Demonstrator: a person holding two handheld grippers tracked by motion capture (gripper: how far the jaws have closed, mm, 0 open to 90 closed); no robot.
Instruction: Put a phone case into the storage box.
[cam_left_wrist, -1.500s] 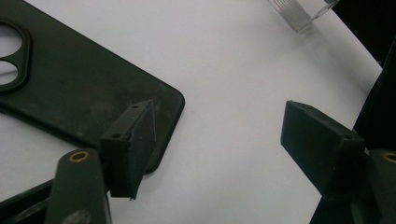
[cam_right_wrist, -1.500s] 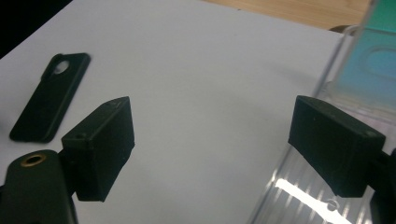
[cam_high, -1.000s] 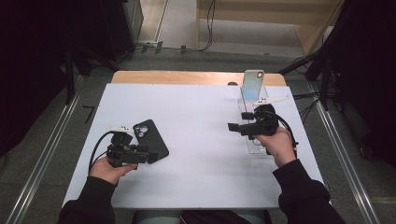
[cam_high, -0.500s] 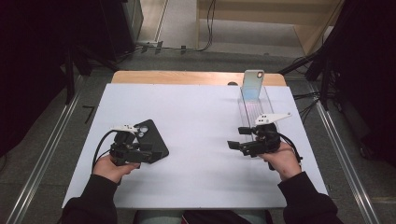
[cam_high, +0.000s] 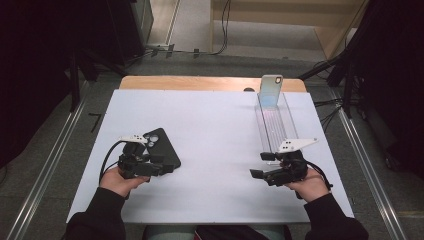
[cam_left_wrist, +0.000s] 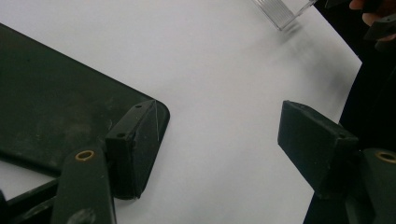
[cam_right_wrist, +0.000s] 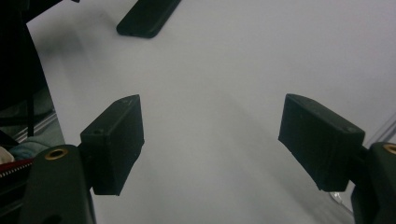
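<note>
Left gripper (cam_high: 167, 166) sits wide open, one pad at the black phone case's (cam_high: 161, 146) corner, gripping nothing. Right gripper (cam_high: 256, 174), at 4 o'clock on the table (cam_high: 215, 130), has just narrowed a bit, nothing between.

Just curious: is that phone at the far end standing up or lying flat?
Standing up: the phone rises on end from the clear rack's far end.

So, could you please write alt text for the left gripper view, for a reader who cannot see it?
The left gripper hangs open over a white table, its left pad at the rounded corner of a flat black phone case with nothing between the jaws. A clear plastic tray's end shows at the top edge.
</note>
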